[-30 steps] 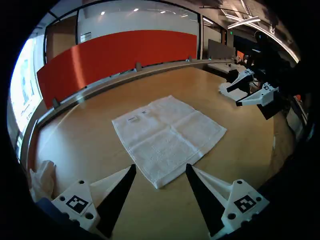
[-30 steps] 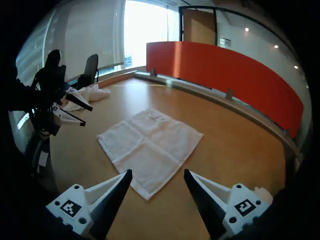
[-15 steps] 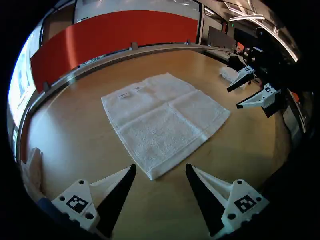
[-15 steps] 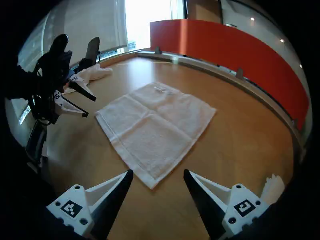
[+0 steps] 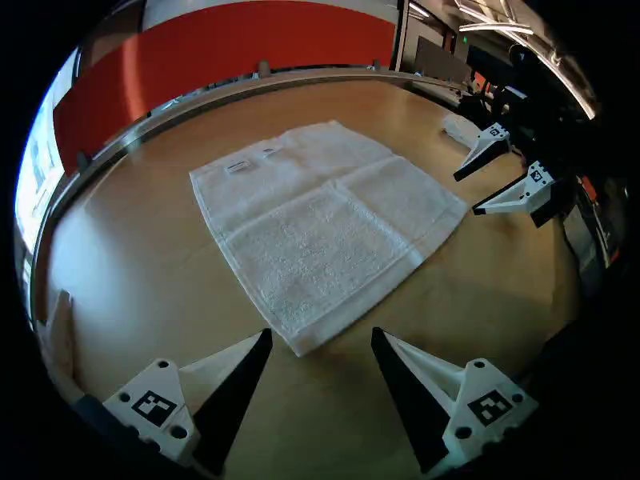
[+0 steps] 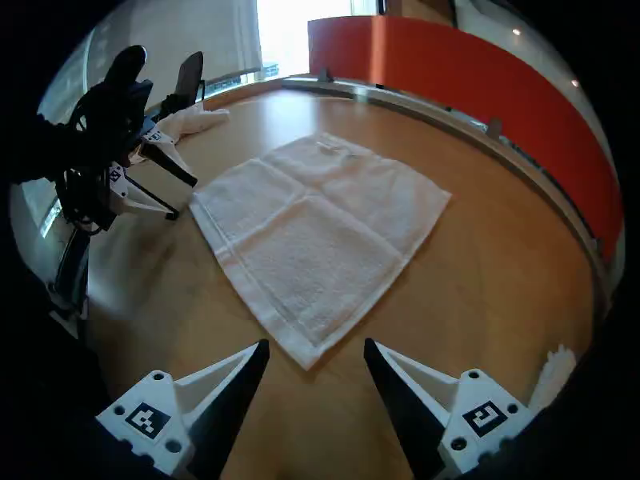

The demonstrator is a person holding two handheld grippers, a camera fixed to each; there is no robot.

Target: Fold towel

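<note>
A wooden table (image 5: 120, 264) ran along a red divider (image 5: 200, 56), and on it a white towel (image 5: 320, 224) lay flat, creased into quarters, a corner just ahead of the left gripper (image 5: 321, 331) and of the right gripper (image 6: 317, 342), both spread apart and empty.

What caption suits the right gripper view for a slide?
Open right gripper poised at the near corner of a flat white towel on a wooden table.
</note>
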